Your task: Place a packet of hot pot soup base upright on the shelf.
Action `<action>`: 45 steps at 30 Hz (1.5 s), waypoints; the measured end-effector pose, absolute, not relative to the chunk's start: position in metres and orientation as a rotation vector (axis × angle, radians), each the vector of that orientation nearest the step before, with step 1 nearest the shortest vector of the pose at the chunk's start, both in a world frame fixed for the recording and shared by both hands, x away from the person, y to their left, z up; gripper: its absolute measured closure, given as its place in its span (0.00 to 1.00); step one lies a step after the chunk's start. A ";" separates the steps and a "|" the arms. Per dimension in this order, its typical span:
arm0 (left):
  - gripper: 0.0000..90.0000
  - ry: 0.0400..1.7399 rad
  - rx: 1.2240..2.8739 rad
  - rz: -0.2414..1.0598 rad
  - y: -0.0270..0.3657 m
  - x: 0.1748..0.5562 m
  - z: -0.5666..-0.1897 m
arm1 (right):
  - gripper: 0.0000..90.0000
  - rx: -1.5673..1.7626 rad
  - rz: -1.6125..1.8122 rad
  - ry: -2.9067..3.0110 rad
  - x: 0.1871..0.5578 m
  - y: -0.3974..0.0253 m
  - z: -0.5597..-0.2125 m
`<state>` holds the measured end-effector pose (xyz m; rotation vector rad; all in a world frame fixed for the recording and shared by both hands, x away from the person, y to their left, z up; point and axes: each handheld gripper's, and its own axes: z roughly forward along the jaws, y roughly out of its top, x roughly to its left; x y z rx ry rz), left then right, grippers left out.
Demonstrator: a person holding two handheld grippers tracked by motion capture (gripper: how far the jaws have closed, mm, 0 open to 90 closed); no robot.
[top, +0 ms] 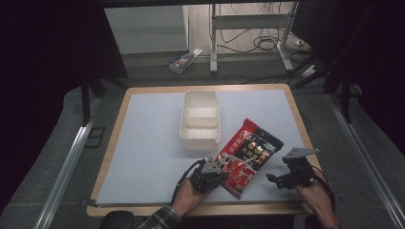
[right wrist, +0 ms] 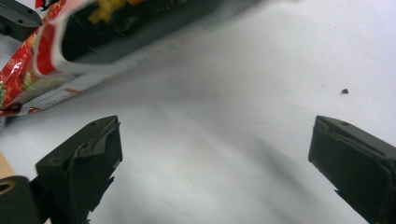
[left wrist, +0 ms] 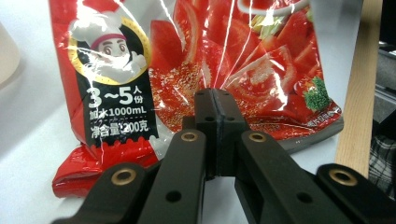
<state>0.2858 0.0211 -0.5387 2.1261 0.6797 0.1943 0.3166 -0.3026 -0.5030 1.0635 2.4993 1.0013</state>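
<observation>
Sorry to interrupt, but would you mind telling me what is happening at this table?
A person works two hand-held tools at the table. The left tool is shut on the near edge of a red soup-base packet, which lies beside a white two-compartment container. The right tool is open above bare table, right of the packet.

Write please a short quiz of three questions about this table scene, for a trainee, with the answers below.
1. True or false: the right gripper has its jaws shut on the sauce packet.
2. Where does the white tray stand compared with the sauce packet? A) beyond it and to its left B) on top of it C) on the floor
3. In the left gripper view, how do the jaws of the left gripper stand, and what lies at their tips?

Key
1. False: its jaws are wide apart over bare table, beside the packet.
2. A
3. They are closed together, at the packet's red lower part; whether they pinch the film, I cannot tell.
</observation>
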 end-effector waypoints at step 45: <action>0.99 0.643 2.138 0.147 0.024 0.287 -0.539 | 0.76 1.312 1.591 2.529 0.375 -0.250 -0.447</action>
